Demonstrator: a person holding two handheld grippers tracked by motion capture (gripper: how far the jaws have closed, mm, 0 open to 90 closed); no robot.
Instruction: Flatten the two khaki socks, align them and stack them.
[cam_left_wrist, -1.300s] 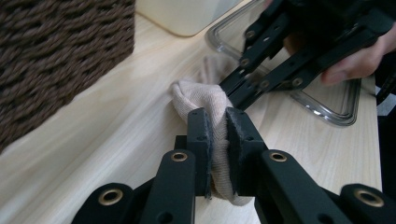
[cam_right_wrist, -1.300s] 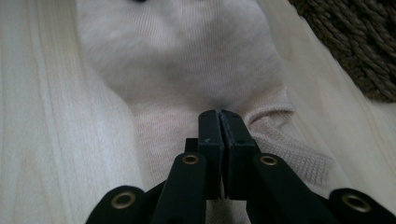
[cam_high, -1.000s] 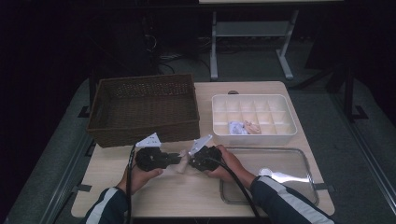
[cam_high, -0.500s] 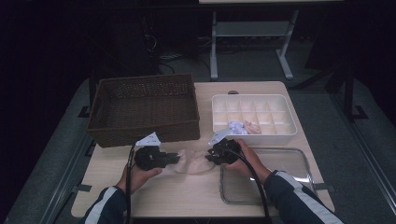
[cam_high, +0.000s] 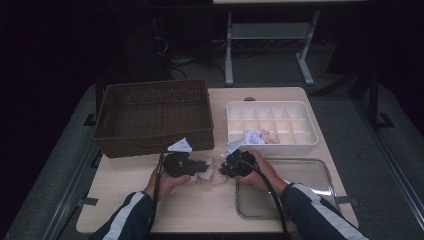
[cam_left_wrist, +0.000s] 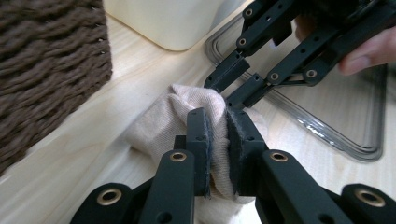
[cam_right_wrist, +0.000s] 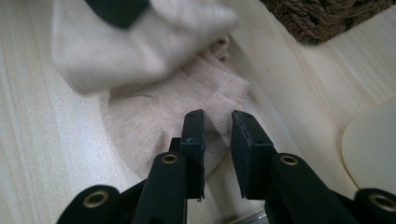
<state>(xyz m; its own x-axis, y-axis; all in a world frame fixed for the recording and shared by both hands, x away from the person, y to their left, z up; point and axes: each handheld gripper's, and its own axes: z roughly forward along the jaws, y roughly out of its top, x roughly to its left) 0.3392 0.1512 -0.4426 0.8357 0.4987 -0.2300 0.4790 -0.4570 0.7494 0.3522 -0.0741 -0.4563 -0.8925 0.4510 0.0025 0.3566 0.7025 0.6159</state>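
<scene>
From above, my left gripper (cam_high: 202, 166) and my right gripper (cam_high: 223, 169) face each other over a beige cloth (cam_high: 212, 174) on the wooden table (cam_high: 200, 210), just in front of the wicker basket (cam_high: 152, 116); the white divided tray (cam_high: 272, 127) sits to the right of that basket and the clear lid (cam_high: 285, 195) lies in front of the tray, under my right forearm. Along my left gripper (cam_left_wrist: 217, 135), the jaws are nearly together and pinch a fold of the cloth (cam_left_wrist: 163, 121), which bunches up between the pads; the basket wall (cam_left_wrist: 51, 70) stands close beside it, and my other gripper's black jaws (cam_left_wrist: 238, 84) touch the cloth's far edge. Along my right gripper (cam_right_wrist: 217, 135), the jaws have just been narrowing again and stand a little apart, over the cloth's edge (cam_right_wrist: 163, 116); the fabric seems to lie below the pads rather than between them, though blur makes that hard to judge, so I call them empty
</scene>
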